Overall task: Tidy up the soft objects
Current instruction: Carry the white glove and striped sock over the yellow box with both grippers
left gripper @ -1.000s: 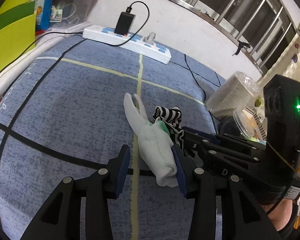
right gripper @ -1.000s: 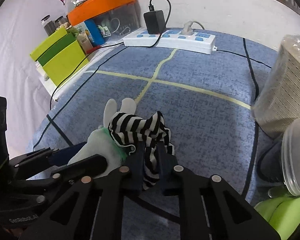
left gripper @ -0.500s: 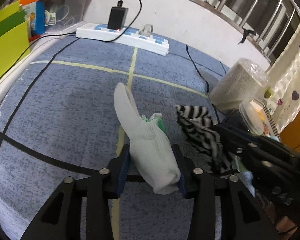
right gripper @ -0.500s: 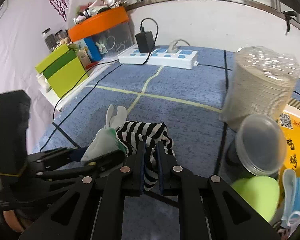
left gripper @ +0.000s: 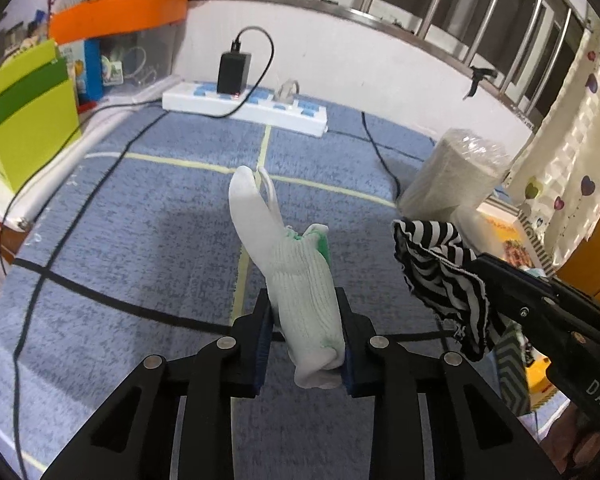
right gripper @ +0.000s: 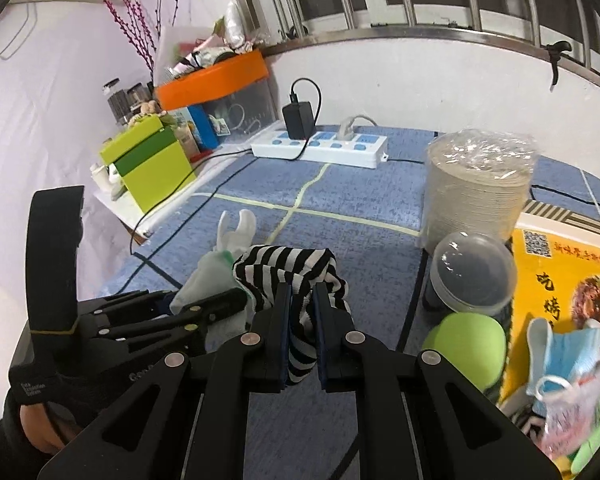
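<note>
We start at the worktop's left edge, where a green box (right gripper: 150,162) stands closed, so its contents are hidden. Behind it, at the far left corner, a clear bin (right gripper: 236,106) with an orange lid holds cables and small packets that we can only partly make out.

Next comes the left gripper (left gripper: 304,344). Its jaws are closing on a white glove (left gripper: 296,276), pressing both sides of the thick knitted part, with the fingers pointing up and away. The glove is off the worktop, above the middle, near the tape cross. We judge it light, soft and springy; it squashes rather than slips, so a hold across the bunched middle seems best, not on a loose finger.

Right of it, the right gripper (right gripper: 302,332) has its jaws nearly shut on a striped cloth (right gripper: 292,268), pinched at a fold while the rest droops. It also hangs clear of the worktop, near the glove. It looks thin and limp, so we expect it to trail and snag unless gathered.

At the right edge stand a wrapped stack of paper bowls (right gripper: 478,188), a lidded cup (right gripper: 470,276) with dark contents, a green ball (right gripper: 466,346) and a face mask (right gripper: 568,354).
</note>
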`<state>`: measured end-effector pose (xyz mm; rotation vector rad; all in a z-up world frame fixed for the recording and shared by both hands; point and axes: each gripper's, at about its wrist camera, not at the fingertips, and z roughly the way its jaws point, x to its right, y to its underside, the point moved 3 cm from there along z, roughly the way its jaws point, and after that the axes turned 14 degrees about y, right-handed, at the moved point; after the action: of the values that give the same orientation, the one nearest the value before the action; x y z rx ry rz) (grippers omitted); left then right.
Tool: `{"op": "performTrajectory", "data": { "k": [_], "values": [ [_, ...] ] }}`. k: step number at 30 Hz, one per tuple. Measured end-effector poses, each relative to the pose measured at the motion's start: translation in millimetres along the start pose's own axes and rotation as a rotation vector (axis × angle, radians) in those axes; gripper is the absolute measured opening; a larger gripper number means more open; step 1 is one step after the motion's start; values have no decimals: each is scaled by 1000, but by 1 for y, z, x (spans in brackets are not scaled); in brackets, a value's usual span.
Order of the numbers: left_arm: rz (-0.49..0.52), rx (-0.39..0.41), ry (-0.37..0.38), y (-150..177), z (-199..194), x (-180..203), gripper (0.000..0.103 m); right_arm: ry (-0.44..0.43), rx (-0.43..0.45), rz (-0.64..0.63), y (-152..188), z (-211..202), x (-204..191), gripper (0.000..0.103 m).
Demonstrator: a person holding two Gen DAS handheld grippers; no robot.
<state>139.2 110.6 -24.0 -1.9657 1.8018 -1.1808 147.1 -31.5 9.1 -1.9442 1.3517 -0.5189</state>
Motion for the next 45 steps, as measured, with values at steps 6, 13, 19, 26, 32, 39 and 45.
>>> {"op": "performTrajectory", "data": {
  "k": [6,13,19,26,32,39,45],
  "values": [
    [33,38,17,6,-26,24,27,7,47,14,5,-31,8,11],
    [87,58,43,17,-48,61,27,24,108,34,13,-71,20,11],
    [138,69,77,23,-59,92,27,35,144,62,23,-99,33,11],
    [193,72,120,30,-65,126,27,57,180,102,34,-126,54,11],
    [234,56,153,36,-61,152,27,93,196,142,45,-143,77,11],
    [273,30,189,42,-50,180,27,157,213,205,59,-165,113,11],
    [307,5,225,48,-39,205,27,204,221,246,68,-179,138,11]
  ]
}}
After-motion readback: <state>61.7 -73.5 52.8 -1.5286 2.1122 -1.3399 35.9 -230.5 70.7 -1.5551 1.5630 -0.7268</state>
